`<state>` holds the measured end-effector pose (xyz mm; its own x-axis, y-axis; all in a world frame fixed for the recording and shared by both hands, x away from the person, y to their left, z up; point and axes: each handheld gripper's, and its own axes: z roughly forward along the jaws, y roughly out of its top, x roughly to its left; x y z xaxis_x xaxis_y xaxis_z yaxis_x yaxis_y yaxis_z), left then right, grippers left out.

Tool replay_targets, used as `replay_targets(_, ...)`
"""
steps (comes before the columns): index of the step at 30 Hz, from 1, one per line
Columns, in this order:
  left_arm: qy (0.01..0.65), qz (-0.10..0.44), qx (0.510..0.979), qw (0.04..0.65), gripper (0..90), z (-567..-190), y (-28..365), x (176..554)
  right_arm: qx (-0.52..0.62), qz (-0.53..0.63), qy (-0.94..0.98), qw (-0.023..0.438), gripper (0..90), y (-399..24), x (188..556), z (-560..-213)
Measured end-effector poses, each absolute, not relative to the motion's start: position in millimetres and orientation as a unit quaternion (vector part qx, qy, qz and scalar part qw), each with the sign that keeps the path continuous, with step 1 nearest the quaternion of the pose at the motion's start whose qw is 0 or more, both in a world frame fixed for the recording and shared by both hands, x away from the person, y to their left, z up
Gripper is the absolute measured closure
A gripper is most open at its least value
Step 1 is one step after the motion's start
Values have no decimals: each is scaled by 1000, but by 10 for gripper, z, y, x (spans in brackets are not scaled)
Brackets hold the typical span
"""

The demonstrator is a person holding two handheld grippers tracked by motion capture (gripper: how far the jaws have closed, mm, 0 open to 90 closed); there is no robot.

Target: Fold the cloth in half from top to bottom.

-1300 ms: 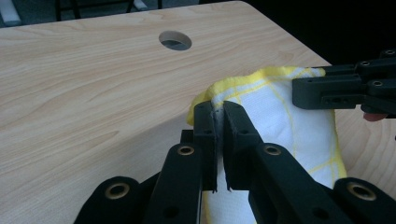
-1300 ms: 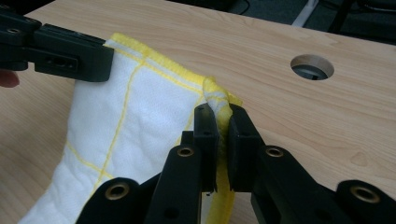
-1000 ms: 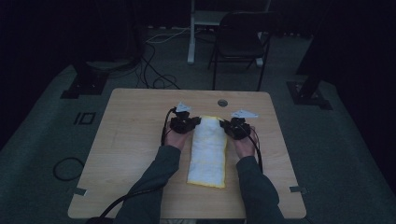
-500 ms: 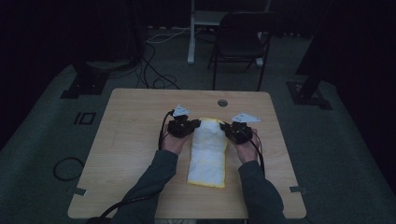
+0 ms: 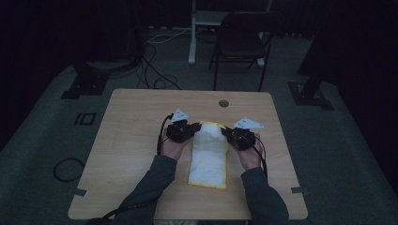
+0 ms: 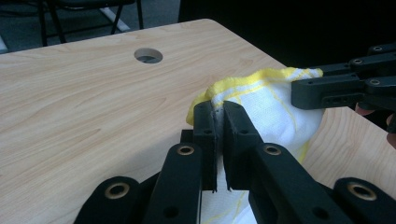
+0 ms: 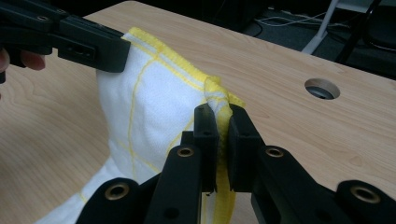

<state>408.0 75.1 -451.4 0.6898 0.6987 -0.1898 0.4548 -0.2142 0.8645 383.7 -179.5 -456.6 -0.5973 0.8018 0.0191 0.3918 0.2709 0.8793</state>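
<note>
- While the white terry-cloth towel with yellow edging and thin yellow grid lines (image 5: 208, 154) lies as a long narrow strip near the middle of the pale wooden table (image 5: 131, 140), its far end is already lifted clear of the surface — both far corners are pinched and raised.
- That much looks done: the cloth appears already folded lengthwise into a strip, and its far edge is gathered and up. What seems left is to carry that edge toward six o'clock, lay it over the near end at the front of the table, and let go.
- The left gripper (image 6: 218, 116) — jaws nearly closed, clamping the yellow-hemmed corner at the towel's ten o'clock, with cloth squeezed between the pads.
- The right gripper (image 7: 223, 119) has its jaws just as narrow, biting the bunched yellow hem at the towel's two o'clock corner.
- From above, the two grippers sit just beside each other across the towel's raised far end, left (image 5: 180, 130) and right (image 5: 239, 136), cloth sagging between them.
- The round cable hole (image 5: 223, 103) lies at twelve o'clock beyond the towel, well apart from it.
</note>
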Motion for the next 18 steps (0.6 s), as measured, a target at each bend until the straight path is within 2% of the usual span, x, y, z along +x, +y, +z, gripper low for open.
replay_targets(18, 374, 113, 765, 512, 856, -4529, 826, 3885, 384, 477, 761, 214, 846, -1784, 3635, -4561)
